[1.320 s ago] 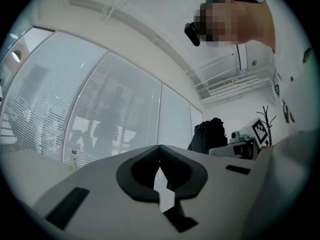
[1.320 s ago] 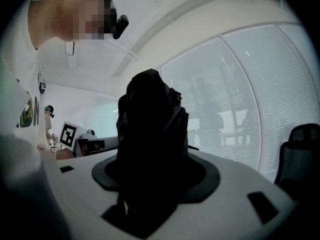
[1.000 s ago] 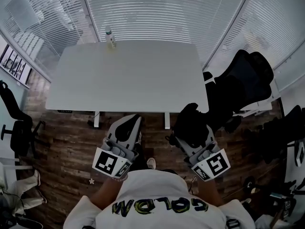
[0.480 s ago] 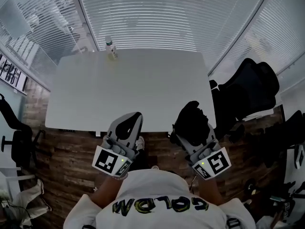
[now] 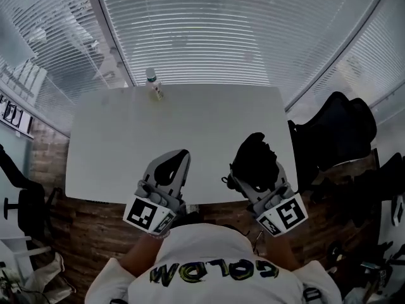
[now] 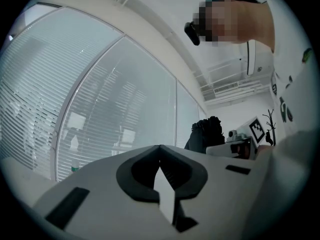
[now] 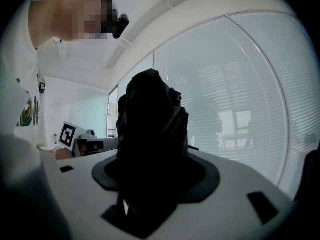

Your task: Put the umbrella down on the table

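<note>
Head view: the left hand-held gripper and the right hand-held gripper are both held over the near edge of the white surface. The right one carries a black folded umbrella. A small bottle stands at the far edge, and a black chair stands to the right. Left gripper view: the jaw tips meet, with nothing between them. Right gripper view: the jaws are clamped on the umbrella, which rises above them and clear of the surface.
</note>
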Demonstrator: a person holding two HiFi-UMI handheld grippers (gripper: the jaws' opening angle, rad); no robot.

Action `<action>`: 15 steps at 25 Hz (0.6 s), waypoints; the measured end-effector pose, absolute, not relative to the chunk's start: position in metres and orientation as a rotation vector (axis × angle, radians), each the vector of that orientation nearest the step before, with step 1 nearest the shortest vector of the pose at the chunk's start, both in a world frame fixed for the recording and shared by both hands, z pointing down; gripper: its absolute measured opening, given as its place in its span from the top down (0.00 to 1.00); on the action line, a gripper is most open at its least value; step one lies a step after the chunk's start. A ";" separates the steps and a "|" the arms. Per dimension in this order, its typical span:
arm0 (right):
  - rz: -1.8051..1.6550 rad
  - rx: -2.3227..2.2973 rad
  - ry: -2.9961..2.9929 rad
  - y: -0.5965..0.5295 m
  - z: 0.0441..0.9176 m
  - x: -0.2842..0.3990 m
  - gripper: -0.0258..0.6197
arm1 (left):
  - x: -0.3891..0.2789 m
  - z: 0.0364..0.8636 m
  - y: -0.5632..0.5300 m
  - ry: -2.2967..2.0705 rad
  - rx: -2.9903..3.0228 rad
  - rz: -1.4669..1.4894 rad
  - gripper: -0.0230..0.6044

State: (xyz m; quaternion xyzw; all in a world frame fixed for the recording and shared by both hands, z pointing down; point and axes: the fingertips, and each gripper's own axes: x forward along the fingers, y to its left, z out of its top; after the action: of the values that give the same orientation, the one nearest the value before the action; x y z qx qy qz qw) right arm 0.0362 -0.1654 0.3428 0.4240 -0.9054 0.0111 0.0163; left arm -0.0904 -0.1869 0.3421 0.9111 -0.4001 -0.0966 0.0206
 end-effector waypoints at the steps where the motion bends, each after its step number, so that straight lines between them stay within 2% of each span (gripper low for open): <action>1: 0.029 1.317 -2.815 -0.173 0.342 0.033 0.56 | -0.094 0.340 -0.195 -1.242 2.832 -0.300 0.95; 15: 0.003 1.324 -2.795 -0.233 0.346 0.027 0.56 | -0.097 0.342 -0.258 -1.210 2.865 -0.292 0.95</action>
State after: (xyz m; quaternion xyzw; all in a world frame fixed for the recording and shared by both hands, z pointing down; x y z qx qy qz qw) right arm 0.0273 -0.2325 0.3463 0.4281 -0.9034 0.0010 0.0245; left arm -0.0966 -0.2580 0.3422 0.9172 -0.3872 -0.0936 0.0088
